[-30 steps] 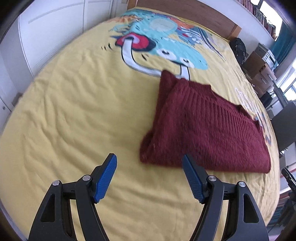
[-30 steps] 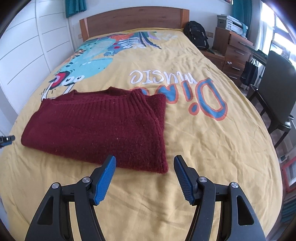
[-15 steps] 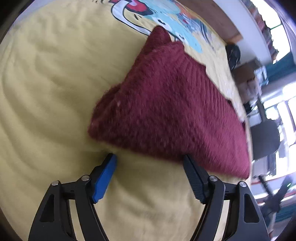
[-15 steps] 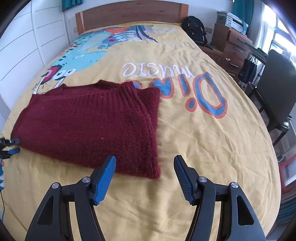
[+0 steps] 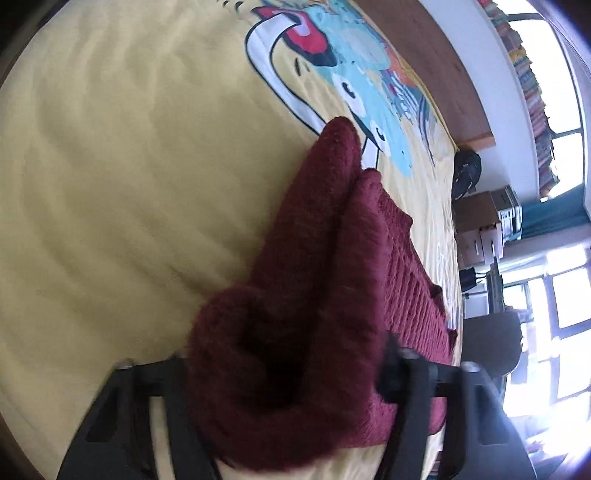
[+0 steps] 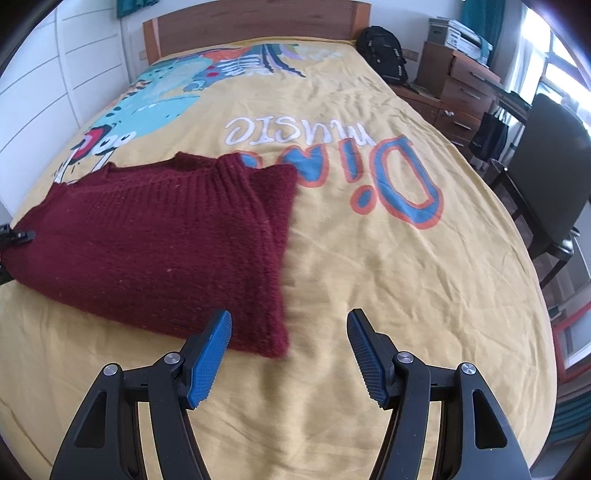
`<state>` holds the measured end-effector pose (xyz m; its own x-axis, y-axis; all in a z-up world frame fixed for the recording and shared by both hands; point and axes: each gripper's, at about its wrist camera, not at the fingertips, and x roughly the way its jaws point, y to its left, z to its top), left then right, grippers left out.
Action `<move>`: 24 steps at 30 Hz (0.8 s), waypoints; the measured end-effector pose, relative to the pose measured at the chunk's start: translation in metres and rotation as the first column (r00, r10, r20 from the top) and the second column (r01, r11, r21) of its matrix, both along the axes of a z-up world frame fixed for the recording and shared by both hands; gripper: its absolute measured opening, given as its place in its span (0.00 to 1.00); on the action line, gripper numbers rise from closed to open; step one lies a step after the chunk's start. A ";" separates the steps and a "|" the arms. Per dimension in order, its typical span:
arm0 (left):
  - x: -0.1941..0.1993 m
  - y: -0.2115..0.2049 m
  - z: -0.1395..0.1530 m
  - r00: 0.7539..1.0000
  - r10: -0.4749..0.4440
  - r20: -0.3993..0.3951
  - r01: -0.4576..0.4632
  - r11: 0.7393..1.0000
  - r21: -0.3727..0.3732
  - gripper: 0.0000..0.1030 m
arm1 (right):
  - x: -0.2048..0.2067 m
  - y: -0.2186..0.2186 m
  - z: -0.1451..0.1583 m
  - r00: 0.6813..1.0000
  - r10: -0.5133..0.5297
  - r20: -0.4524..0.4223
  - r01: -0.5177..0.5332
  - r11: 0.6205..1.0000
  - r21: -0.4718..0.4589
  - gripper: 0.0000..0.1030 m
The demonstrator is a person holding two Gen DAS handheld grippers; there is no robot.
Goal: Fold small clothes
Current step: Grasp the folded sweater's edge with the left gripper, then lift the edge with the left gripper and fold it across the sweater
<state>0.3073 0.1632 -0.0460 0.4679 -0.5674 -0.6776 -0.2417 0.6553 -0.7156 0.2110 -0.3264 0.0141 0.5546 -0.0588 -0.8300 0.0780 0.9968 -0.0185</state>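
A dark red knitted sweater [image 6: 159,251] lies folded on the yellow bed cover [image 6: 369,295]. In the left wrist view the sweater's near corner [image 5: 295,350] fills the space between the jaws of my left gripper [image 5: 284,369]; the jaws stand wide apart and the blue pads are hidden by the knit. My left gripper's tip also shows at the sweater's left edge in the right wrist view [image 6: 18,236]. My right gripper [image 6: 288,354] is open and empty, just in front of the sweater's near right corner [image 6: 273,343].
The cover has a dinosaur print [image 6: 159,107] and lettering [image 6: 332,147]. A wooden headboard [image 6: 258,22] is at the far end. A black backpack [image 6: 384,55], wooden drawers [image 6: 458,88] and a dark chair [image 6: 550,177] stand to the bed's right. White cupboard doors [image 6: 55,85] are on the left.
My left gripper has moved forward onto the sweater's corner, which now sits between its jaws. My right gripper has moved closer to the sweater's near right corner and stays open.
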 end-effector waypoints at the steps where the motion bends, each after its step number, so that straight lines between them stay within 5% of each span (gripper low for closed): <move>1: 0.006 -0.003 -0.003 1.000 0.004 -0.003 -0.004 1.000 -0.016 0.29 | -0.002 -0.004 0.000 1.000 -0.008 0.001 0.008 1.000 0.005 0.65; 10: 0.014 -0.035 0.046 0.999 0.004 0.042 -0.005 0.999 0.036 0.18 | -0.025 -0.033 0.001 0.998 -0.058 0.017 0.057 0.997 0.049 0.65; 24: 0.008 -0.168 0.112 0.988 -0.136 0.068 0.119 0.970 0.211 0.17 | -0.065 -0.101 0.009 0.989 -0.147 0.027 0.144 0.983 0.110 0.65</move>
<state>0.3157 -0.0047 0.0664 0.4594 -0.4785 -0.7483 -0.0932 0.8119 -0.5763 0.1459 -0.4276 0.0233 0.5753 -0.0526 -0.8162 0.2212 0.9708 0.0933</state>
